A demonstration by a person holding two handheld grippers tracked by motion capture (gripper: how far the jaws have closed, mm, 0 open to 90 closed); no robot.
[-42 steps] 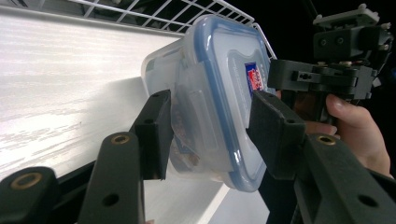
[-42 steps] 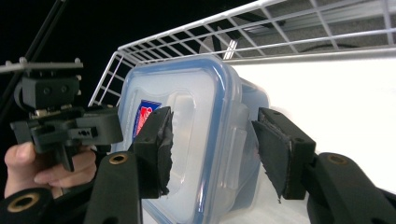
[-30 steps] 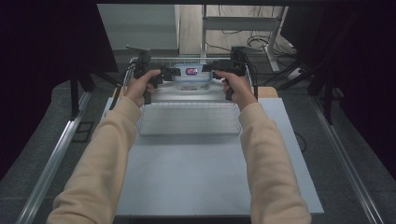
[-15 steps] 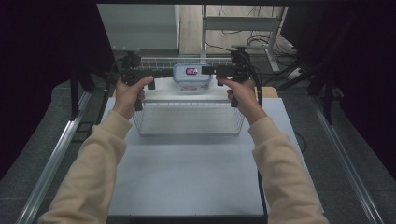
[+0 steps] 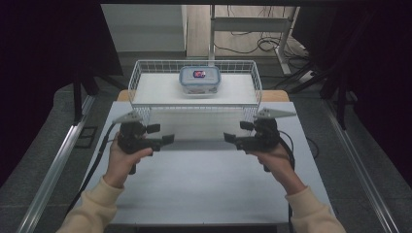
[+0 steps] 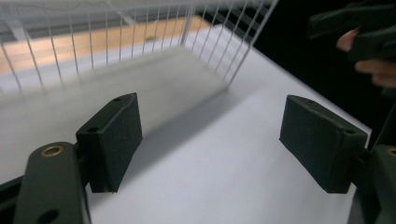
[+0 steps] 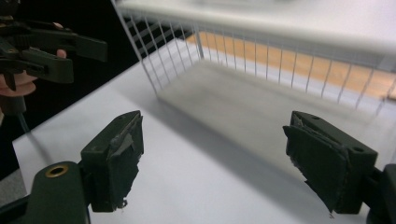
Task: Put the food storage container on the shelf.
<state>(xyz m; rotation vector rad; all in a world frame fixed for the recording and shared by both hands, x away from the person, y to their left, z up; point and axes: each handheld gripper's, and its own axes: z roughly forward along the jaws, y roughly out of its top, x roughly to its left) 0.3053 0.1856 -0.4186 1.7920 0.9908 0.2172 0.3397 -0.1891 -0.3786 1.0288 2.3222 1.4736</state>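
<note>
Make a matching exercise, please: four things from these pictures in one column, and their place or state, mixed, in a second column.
Things:
1. wire basket
2. lidded container
3. left gripper
4. right gripper

Places or states:
A. inside the basket, at its middle
B. open, in the hand at the left of the high view
C. at the table's far edge
D. open, in the hand at the right of the high view

Pairs: 1-C, 2-A, 3-B, 4-D

High view: fixed overhead at the person's side, facing forward and down, whole table (image 5: 204,194) in frame. Left gripper view: low over the table, close, facing the wire basket (image 6: 140,37) near wall. Right gripper view: same, mirrored. All three views share the basket's near wall and the table strip before it.
</note>
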